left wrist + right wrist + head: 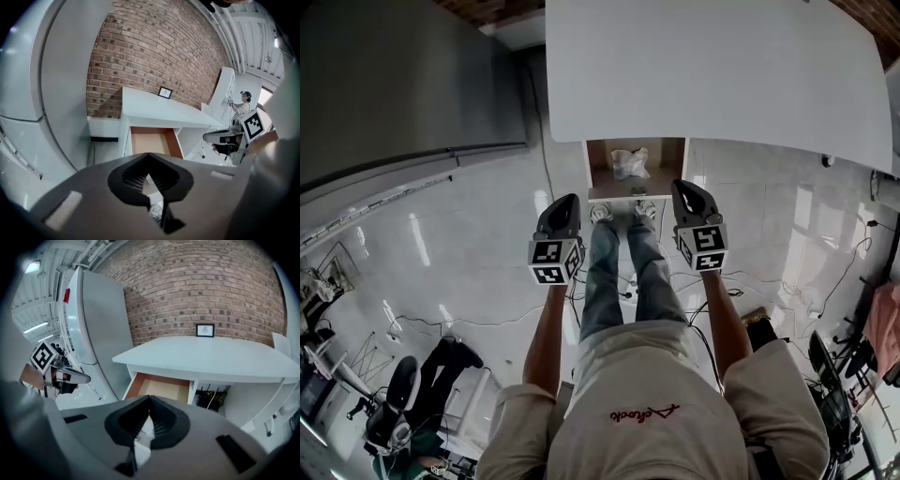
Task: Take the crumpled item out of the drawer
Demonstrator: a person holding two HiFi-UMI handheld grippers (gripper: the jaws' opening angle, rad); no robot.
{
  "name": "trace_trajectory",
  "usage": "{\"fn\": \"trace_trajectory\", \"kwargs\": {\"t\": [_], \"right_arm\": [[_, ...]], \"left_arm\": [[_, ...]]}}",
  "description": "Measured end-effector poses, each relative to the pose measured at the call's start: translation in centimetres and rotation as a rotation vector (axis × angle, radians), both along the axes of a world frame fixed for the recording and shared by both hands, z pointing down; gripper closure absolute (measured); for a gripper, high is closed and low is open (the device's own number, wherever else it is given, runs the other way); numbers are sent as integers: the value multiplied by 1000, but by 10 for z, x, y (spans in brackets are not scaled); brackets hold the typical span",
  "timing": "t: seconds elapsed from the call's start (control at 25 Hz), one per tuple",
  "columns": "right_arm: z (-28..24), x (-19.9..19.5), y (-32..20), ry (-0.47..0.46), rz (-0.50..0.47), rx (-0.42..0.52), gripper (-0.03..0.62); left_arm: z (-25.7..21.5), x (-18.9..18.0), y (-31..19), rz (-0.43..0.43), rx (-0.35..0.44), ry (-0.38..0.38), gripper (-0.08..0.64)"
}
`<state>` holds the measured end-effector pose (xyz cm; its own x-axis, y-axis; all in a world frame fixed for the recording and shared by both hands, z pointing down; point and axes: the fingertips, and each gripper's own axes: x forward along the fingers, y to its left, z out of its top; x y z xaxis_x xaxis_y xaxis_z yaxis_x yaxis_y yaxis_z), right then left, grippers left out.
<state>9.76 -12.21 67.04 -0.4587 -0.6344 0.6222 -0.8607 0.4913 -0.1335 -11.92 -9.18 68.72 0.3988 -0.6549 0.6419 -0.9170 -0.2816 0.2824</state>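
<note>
Under the white table [722, 66], a wooden drawer [598, 167] stands pulled out. A crumpled white item [630, 163] lies inside it, towards the back. My left gripper [568, 201] hovers in front of the drawer's left corner and my right gripper [683, 187] in front of its right corner, both short of the item. In each gripper view the jaws meet at their tips with nothing between them. The open drawer [152, 143] shows beyond the left gripper [148, 156], and the same drawer [161, 386] lies beyond the right gripper [150, 400]. The jaws hide the item in both.
A tall grey fridge [394, 84] stands left of the table. Cables [712, 281] trail over the glossy white floor. A small picture frame [205, 330] sits on the table against the brick wall. A person [241, 108] stands far off by white shelves.
</note>
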Motion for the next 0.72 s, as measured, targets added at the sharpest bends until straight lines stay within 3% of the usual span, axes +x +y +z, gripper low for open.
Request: {"fn": "trace_trajectory", "kwargs": {"t": [0.72], "right_arm": [[89,-12,36,4,-17,-131,580]], "left_arm": [[83,1,37,-16,-110,26,551]]}}
